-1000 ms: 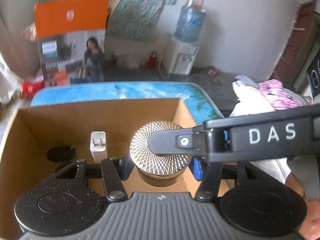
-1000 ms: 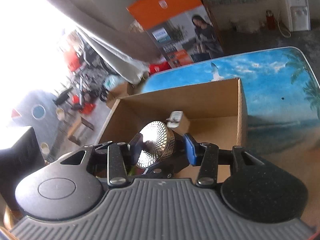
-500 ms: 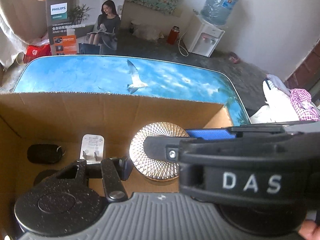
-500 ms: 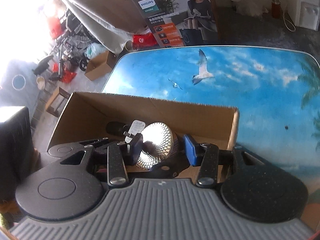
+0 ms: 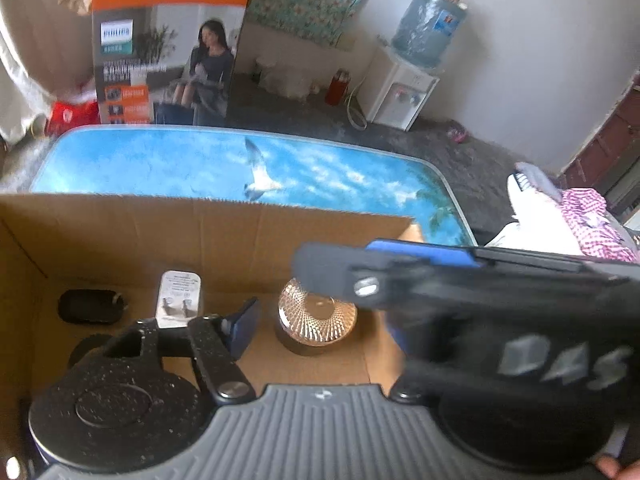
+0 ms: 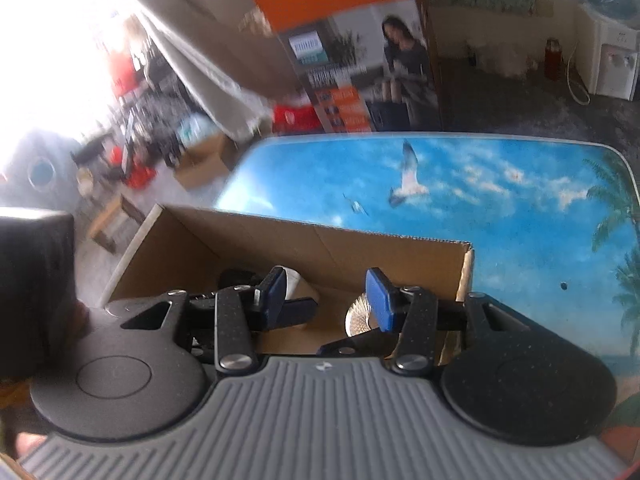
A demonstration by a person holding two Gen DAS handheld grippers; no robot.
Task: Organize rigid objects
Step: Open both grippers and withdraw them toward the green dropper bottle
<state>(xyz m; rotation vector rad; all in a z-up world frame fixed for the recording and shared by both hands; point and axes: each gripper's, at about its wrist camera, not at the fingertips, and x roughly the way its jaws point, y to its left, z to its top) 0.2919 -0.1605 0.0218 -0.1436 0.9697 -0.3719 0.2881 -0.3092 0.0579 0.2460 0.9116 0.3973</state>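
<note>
- Jar [image 5: 318,322] with gold faceted lid sits on the cardboard box [image 5: 200,232] floor, beside the white charger [image 5: 179,294].
- Your right gripper [image 6: 326,300] is spread wide, empty; your left gripper [image 5: 320,332] is wide too.

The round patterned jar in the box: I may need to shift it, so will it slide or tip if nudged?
The jar looks squat and stands flat on the cardboard box floor, so tipping seems unlikely. Its glossy faceted lid may slip under fingertips. It looks rigid.
</note>
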